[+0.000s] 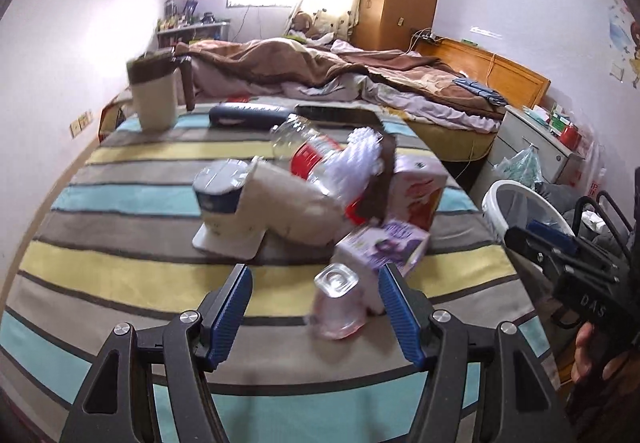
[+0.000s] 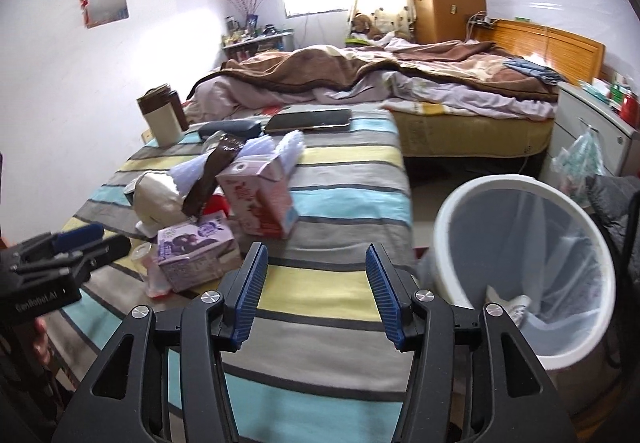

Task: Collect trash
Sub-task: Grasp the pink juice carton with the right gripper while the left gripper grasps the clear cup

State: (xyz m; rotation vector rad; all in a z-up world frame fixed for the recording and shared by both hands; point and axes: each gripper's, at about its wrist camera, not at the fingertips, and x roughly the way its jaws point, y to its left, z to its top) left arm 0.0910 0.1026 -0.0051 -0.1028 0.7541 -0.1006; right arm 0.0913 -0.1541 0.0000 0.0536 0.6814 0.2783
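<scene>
The clear cup (image 1: 334,301), lying near the surface's (image 1: 120,275) front edge, looks light, slippery and crushable, best pinched across its middle by the spread, empty left gripper (image 1: 316,313).

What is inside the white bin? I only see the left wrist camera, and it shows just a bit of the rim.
Observer: The white bin has one crumpled white scrap near the bottom. I see nothing else in it.
Operator: Does it have a bag in it?
Observer: Yes, a clear liner is folded over its rim.
Operator: Is the right gripper carrying anything?
Observer: No. The right gripper is open with nothing between its jaws, above the striped cover.
</scene>
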